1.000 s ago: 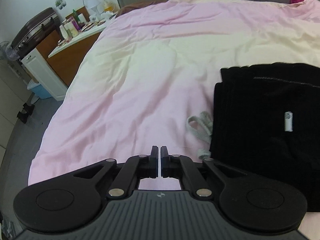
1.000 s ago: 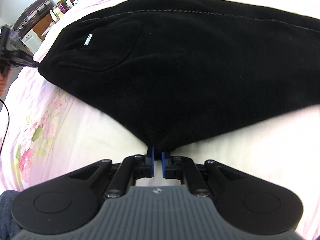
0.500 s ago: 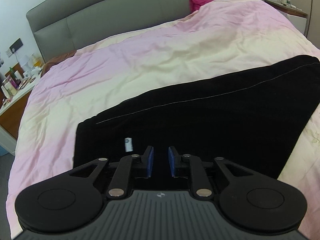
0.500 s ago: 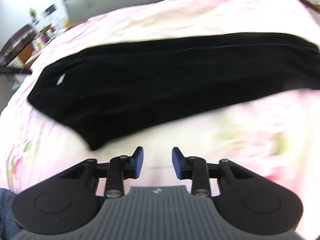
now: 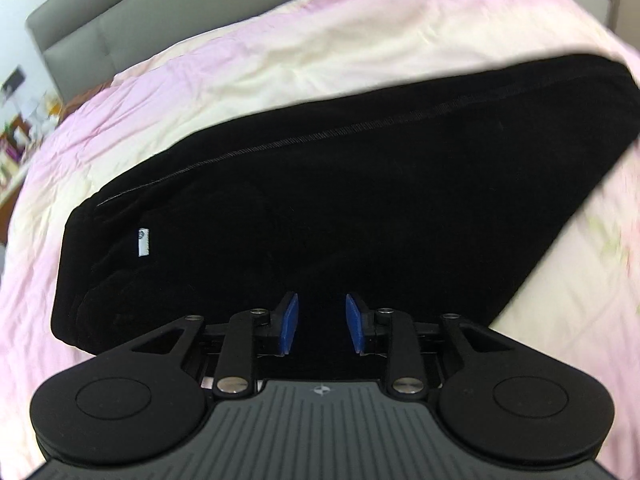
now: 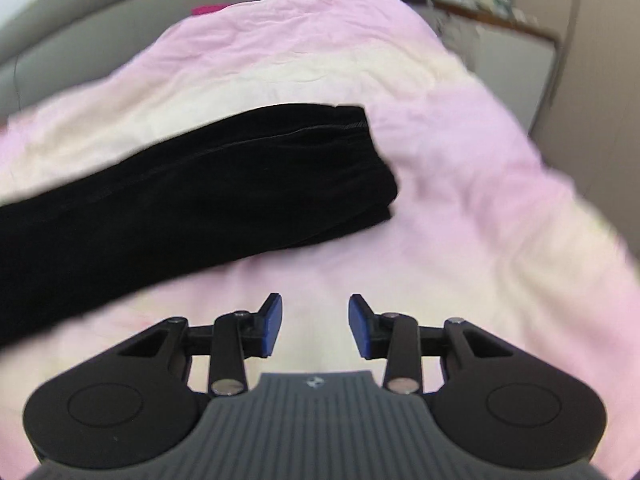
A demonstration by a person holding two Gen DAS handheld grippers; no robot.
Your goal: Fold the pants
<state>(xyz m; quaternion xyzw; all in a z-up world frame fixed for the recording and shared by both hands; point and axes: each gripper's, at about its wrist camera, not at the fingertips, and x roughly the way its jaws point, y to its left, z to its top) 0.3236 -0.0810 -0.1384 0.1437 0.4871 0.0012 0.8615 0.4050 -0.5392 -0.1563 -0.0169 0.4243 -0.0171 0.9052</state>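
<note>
Black pants lie flat on the pink and cream bedcover, folded lengthwise, with a small white label near the waist end at the left. My left gripper hovers over the near edge of the pants, its jaws opening with nothing pinched between the blue pads. In the right wrist view the leg end of the pants stretches to the upper left. My right gripper hangs over bare bedcover below the cuffs, its jaws also opening and empty.
A grey padded headboard runs along the far side of the bed. A cluttered sideboard stands at the far left. In the right wrist view a wooden shelf with items and a wall lie beyond the bed's right edge.
Both grippers went from shut to open. The right one let go of the pants edge and swung right toward the leg end. The left one moved right, from bare bedcover to over the pants.
</note>
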